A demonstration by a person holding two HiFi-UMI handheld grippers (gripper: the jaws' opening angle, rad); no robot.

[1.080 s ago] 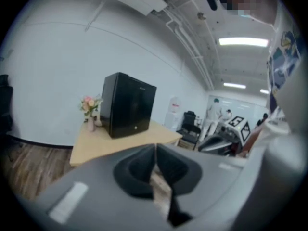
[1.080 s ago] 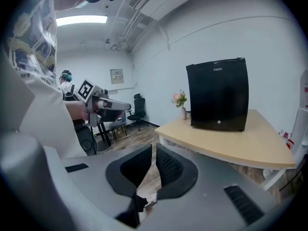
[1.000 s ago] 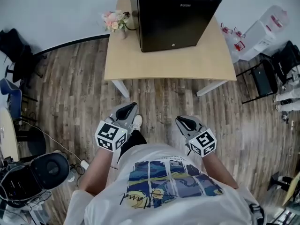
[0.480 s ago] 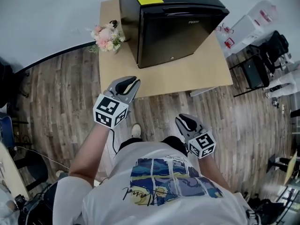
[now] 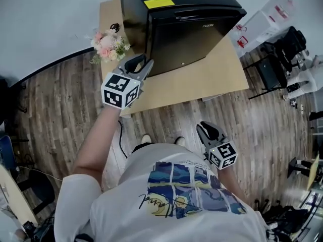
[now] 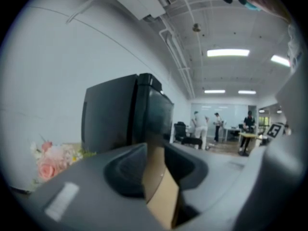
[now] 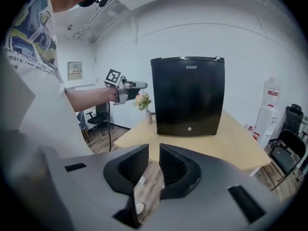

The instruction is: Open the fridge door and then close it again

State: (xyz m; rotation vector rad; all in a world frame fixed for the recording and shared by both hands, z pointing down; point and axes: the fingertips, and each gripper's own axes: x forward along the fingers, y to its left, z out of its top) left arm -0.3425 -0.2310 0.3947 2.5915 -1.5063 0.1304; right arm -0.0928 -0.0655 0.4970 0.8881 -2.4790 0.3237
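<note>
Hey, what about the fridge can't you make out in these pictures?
- Back of the fridge: cut off by the head view's top edge.
- Print on the yellow label: too small in the head view.
- Inside of the fridge: hidden behind the shut door in every view.

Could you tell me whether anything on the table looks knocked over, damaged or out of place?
Nothing stands out: the fridge sits upright on the table with its door shut, and the flowers stand upright beside it.
</note>
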